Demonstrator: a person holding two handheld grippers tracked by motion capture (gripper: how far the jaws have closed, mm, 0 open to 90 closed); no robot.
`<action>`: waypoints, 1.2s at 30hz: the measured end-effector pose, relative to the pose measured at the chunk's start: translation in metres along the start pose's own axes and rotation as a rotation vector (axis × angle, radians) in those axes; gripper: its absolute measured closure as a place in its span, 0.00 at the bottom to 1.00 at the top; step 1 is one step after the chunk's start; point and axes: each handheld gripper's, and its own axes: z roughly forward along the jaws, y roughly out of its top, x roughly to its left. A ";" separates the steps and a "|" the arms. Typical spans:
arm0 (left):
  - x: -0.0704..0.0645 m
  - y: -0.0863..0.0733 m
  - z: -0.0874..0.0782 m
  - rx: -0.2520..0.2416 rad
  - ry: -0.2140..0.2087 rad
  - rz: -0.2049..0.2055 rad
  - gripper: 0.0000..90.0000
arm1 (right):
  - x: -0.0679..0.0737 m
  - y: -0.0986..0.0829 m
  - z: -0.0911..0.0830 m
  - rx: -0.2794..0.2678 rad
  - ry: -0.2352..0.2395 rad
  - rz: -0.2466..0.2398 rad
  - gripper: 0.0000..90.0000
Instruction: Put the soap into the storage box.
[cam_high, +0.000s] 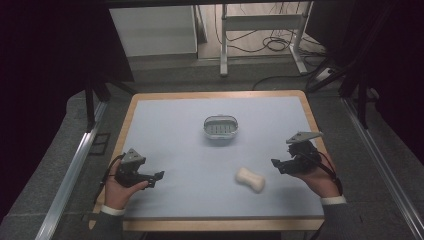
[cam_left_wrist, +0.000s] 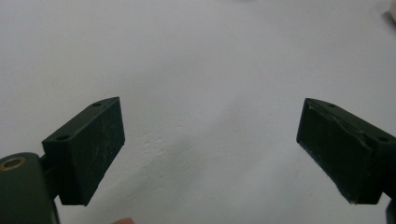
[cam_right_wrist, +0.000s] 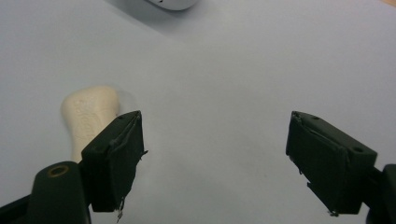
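hovering low at each side of the table, the left gripper (cam_high: 150, 177) and right gripper (cam_high: 281, 165) both have jaws spread wide, holding nothing. the soap (cam_high: 250, 180) lies just beside the right one — i'd come at its narrow waist squarely. the dish (cam_high: 220, 127) waits farther back on the pale mat (cam_high: 170, 130); cables litter the floor (cam_high: 270, 42) beyond.
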 end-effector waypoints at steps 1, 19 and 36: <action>0.000 0.000 0.000 0.000 0.000 0.000 0.09 | 0.000 0.000 0.000 0.000 0.000 0.000 0.21; 0.001 -0.001 0.000 0.006 0.000 0.001 0.09 | 0.026 0.013 0.014 0.074 0.043 -0.083 0.21; 0.001 -0.002 0.001 0.016 0.003 0.012 0.08 | 0.054 0.020 0.036 0.171 0.110 -0.148 0.25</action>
